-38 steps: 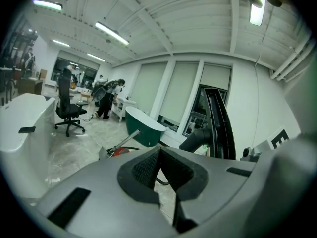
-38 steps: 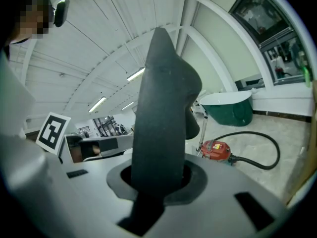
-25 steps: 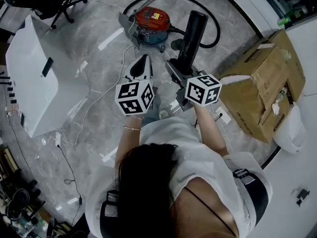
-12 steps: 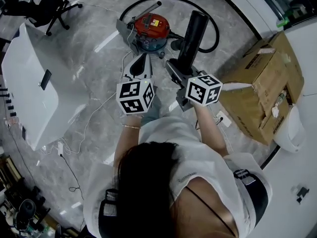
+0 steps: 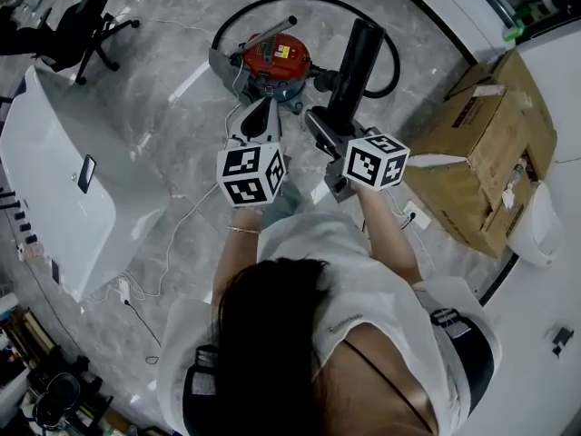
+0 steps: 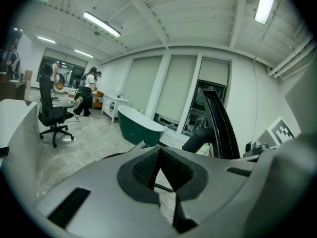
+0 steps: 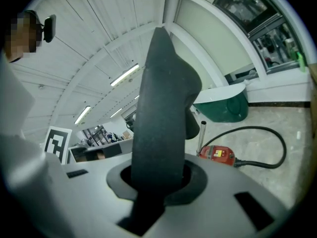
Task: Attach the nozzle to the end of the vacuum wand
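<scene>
Left gripper (image 5: 262, 107) (image 6: 159, 151): jaws are sitting fully together, pads meeting edge to edge, nothing between them. It's holding nothing.

Right gripper (image 5: 325, 123) (image 7: 157, 178): jaws are standing partly apart and clamping the lower end of the nozzle (image 5: 356, 57) (image 7: 163, 98). The nozzle is a fat black tube. It's sticking out past the jaws, away from the person, and filling most of the middle of the right gripper view. It's also showing in the left gripper view as a dark slanted piece on the right (image 6: 220, 125).

Both grippers are being held side by side in front of the person, close together but not touching, above the floor (image 5: 163, 89).

The vacuum (image 5: 275, 54) (image 7: 218, 154), a red canister, is sitting on the floor just beyond the grippers. The wand (image 5: 270, 33) (image 7: 202, 135), a bare metal tube, is poking up from the vacuum at a slant. The nozzle is not touching the wand: in the head view the nozzle is off to the right of the canister, the wand to its upper left.

The black hose (image 5: 397, 57) (image 7: 257, 128) is looping around behind the vacuum.

Around: a cardboard box (image 5: 490, 143) is lying open on the right. A white table (image 5: 54, 180) with a phone (image 5: 86, 173) on it is standing on the left, with an office chair (image 5: 77, 34) beyond it. A green tub (image 7: 225, 108) (image 6: 138, 125) is showing in the background of both gripper views.
</scene>
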Demonstrator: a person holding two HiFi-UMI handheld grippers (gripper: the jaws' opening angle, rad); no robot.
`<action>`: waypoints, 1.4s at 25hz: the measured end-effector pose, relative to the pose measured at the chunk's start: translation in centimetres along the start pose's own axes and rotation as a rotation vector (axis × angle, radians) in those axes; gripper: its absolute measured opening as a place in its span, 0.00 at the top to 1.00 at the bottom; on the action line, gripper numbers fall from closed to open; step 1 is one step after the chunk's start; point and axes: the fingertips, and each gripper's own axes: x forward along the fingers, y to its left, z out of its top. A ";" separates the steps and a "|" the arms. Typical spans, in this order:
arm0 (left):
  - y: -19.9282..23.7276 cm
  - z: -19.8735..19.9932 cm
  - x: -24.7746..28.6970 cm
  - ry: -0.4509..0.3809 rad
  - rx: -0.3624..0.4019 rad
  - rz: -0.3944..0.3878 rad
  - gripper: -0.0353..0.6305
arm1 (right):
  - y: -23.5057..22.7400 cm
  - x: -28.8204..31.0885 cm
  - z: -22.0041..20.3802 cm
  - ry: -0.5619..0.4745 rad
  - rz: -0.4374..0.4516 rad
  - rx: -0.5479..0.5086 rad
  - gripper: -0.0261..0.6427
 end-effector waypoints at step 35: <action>8.2 2.7 11.8 0.107 0.059 -0.106 0.94 | -6.4 9.8 5.8 -0.067 -0.131 0.121 0.84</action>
